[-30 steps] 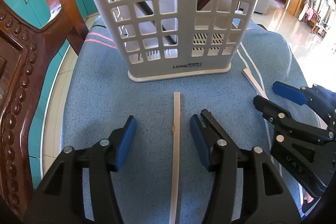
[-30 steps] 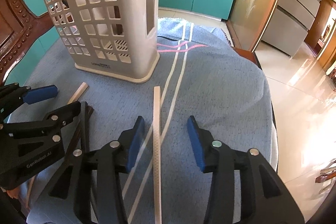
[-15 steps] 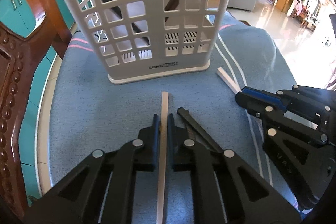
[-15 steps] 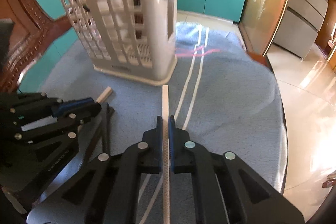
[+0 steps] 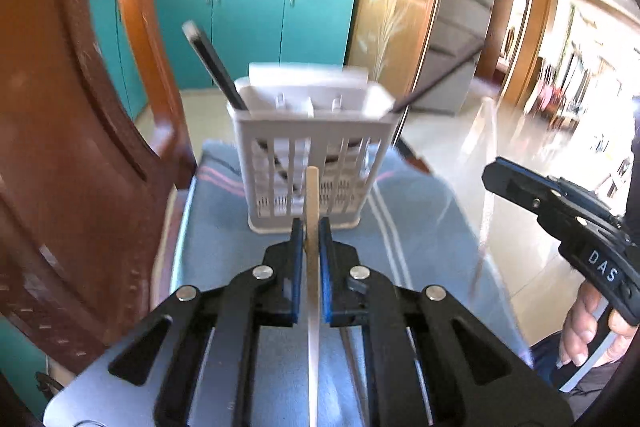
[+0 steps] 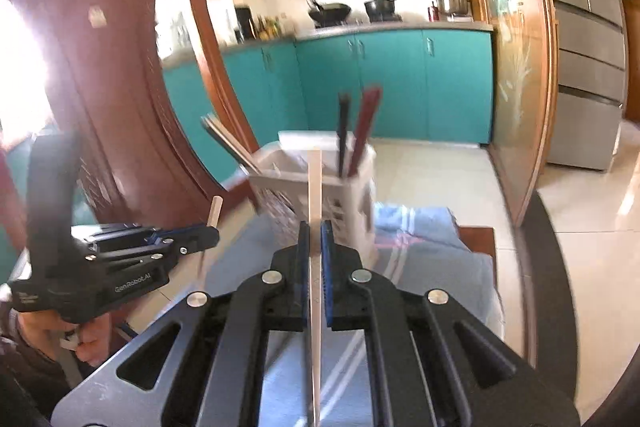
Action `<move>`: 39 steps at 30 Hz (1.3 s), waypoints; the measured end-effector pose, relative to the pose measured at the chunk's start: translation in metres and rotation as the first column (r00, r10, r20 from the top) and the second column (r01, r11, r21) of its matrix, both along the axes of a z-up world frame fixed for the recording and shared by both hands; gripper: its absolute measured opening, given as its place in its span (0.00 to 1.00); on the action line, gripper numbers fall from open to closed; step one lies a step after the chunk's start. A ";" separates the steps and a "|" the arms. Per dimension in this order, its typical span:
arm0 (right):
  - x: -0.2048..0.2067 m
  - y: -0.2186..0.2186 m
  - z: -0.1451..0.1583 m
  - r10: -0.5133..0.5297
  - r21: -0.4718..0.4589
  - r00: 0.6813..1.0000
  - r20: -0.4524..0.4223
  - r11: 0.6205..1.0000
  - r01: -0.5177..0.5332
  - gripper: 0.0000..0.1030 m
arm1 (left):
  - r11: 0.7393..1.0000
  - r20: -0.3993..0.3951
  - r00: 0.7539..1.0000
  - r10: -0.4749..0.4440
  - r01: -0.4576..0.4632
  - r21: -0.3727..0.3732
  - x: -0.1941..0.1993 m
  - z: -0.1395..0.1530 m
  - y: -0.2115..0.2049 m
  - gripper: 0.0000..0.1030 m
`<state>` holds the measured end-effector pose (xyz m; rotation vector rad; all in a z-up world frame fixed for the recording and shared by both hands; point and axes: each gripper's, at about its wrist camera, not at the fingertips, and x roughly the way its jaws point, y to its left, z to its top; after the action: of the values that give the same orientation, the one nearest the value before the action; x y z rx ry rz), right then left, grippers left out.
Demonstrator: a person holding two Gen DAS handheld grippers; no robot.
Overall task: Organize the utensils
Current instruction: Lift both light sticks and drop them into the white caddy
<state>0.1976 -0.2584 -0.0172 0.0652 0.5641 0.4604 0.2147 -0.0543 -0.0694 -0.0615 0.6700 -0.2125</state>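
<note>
A white slotted utensil holder (image 5: 312,163) stands on the blue cloth (image 5: 420,223) with dark chopsticks (image 5: 212,67) leaning in it. It also shows in the right wrist view (image 6: 320,187). My left gripper (image 5: 311,227) is shut on a pale wooden chopstick (image 5: 312,195), lifted in front of the holder. My right gripper (image 6: 314,229) is shut on a white chopstick (image 6: 315,183), lifted and pointing at the holder. Each gripper shows in the other's view: the right one (image 5: 560,211), the left one (image 6: 120,259).
A carved wooden chair back (image 5: 80,155) stands close on the left. Teal kitchen cabinets (image 6: 380,83) and a fridge (image 6: 588,59) lie behind. The cloth's right edge (image 5: 492,287) drops to a shiny tiled floor (image 5: 448,143).
Both grippers closed on their chopsticks on the cloth, then lifted them and tilted up, so the views now look level across the holder's top into the kitchen.
</note>
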 end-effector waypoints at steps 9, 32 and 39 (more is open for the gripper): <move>0.019 0.008 0.090 -0.021 0.131 0.990 0.136 0.991 0.003 0.06 | 0.997 0.176 0.982 0.064 -0.058 -0.043 -0.009 0.082 0.016 0.08; 0.073 0.007 0.075 -0.203 0.083 0.946 0.252 0.979 0.188 0.11 | 0.969 0.371 0.895 0.246 -0.238 -0.069 0.033 0.187 0.011 0.08; 0.028 -0.009 0.102 -0.165 0.090 0.936 0.311 0.985 0.144 0.24 | 0.947 0.367 0.874 0.317 -0.313 -0.073 0.063 0.163 0.016 0.08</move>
<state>0.2252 -0.2669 0.0844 0.0954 0.2238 0.3263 0.2777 -0.0383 0.0933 -0.1366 0.2674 0.0892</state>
